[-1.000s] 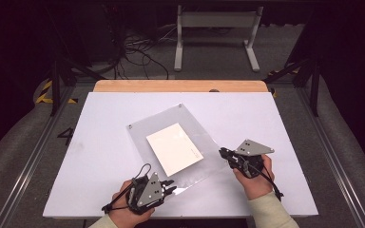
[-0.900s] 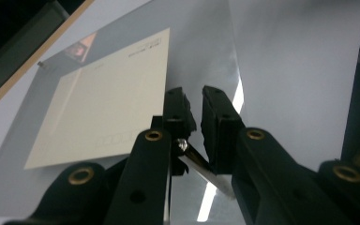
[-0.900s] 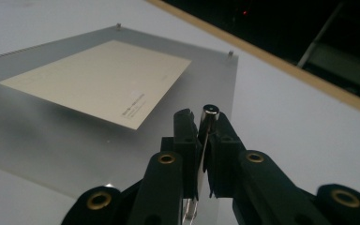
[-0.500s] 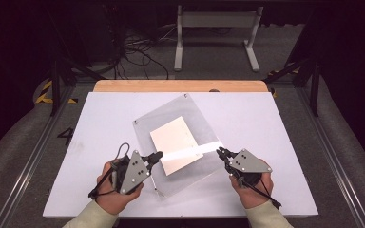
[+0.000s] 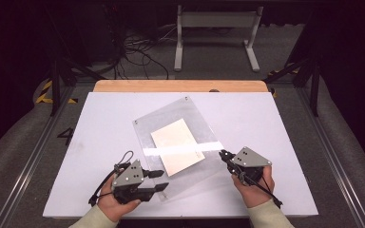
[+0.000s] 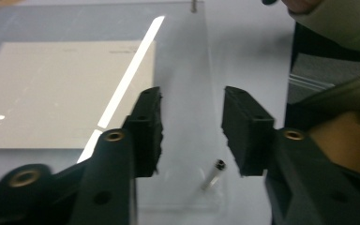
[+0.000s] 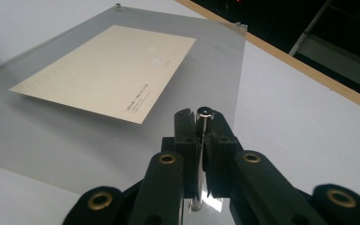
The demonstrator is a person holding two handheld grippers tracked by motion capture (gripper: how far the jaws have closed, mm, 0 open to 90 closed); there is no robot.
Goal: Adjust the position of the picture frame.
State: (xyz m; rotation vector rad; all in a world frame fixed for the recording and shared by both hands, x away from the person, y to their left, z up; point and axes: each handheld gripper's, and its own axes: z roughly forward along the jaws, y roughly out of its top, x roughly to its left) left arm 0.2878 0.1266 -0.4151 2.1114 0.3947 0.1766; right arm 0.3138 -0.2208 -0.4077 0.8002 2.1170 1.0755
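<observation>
Clear acrylic frame point(image 5: 180, 142) with cream card point(image 5: 177, 146) lies mid-table. Right gripper point(image 7: 201, 136) clamped on corner metal standoff point(image 7: 203, 123) — keep pinch square. Left gripper point(image 6: 191, 131) jaws spread, straddling near corner pin point(image 6: 213, 174) — centre before closing.

A white tabletop point(image 5: 285, 123) with a wooden far edge point(image 5: 180, 86) stood on grey floor point(image 5: 209, 61), with cables point(image 5: 138, 52) and a grey stand point(image 5: 216, 33) beyond in darkness.
</observation>
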